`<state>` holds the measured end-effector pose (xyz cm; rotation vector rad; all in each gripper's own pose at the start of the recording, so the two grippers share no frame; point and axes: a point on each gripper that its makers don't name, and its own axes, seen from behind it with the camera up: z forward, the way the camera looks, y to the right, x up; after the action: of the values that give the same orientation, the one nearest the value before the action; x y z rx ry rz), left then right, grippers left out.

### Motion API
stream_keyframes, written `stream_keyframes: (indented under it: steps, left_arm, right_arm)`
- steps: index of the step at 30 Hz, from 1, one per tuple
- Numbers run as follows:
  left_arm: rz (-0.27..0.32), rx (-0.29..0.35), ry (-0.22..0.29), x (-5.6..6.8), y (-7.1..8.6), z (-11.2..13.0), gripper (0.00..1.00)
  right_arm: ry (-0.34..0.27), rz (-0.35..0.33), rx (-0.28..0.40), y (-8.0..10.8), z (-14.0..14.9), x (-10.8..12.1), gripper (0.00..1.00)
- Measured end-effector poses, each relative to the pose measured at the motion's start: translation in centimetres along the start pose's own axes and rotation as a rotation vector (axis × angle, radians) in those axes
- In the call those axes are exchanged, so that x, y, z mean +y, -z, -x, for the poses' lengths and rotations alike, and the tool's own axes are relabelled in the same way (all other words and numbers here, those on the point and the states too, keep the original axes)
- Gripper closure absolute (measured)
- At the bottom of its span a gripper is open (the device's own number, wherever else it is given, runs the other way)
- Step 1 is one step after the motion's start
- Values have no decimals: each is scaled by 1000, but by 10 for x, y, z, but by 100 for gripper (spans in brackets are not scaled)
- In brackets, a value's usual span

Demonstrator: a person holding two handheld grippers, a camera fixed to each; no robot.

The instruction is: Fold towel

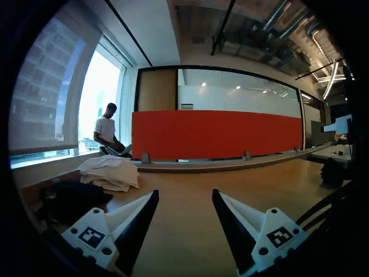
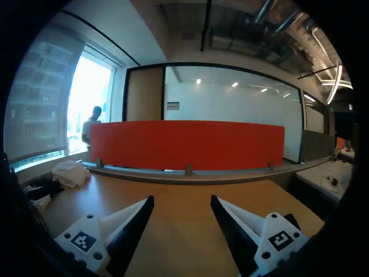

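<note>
Left hand-held gripper (image 1: 185, 193) jaws spread wide, nothing between them, just bare table (image 1: 258, 177) underneath. Right hand-held gripper (image 2: 182, 198) same: apart, empty. Towel (image 1: 110, 171) is a crumpled white heap at the table's far left by the window, well apart from both. In the right gripper view it's too small to read the folds. Dark bundle (image 1: 69, 199) just beside it, can't identify. Orange divider (image 1: 217, 134) hides what's behind the table and part of a person (image 2: 90, 125).
</note>
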<state>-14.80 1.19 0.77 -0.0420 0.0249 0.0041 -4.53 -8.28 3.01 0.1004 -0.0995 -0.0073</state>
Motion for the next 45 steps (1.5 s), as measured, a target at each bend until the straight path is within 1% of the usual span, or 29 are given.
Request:
stream_keyframes:
  steps: [3, 9, 18, 24, 32, 36, 41, 45]
  left_arm:
    - [-10, -2, -1, -4, 0, 3, 15]
    - [-21, -13, 19, -9, -1, 13, 15]
    - [-27, -9, 3, -8, -1, 13, 15]
    - [-29, -5, 2, -8, 0, 11, 15]
    - [-27, -4, -1, -6, 0, 11, 14]
    - [-27, -4, -2, -7, 0, 12, 6]
    - [-27, -4, -3, -7, 0, 13, 6]
    - [-27, -4, -4, -7, 0, 13, 6]
  right_arm:
    - [4, -2, -5, -2, 3, -1, 5]
    - [4, -8, -12, -6, 7, -6, 5]
    - [2, -16, -16, -10, 7, -10, 5]
    - [0, -17, -12, -11, 6, -8, 5]
    - [-17, -9, 4, -9, 2, 3, 5]
    - [-19, -2, 22, -6, -2, 11, 4]
    - [-26, 13, 48, -2, -4, 21, 3]
    - [-37, 34, 57, 3, 1, 31, 2]
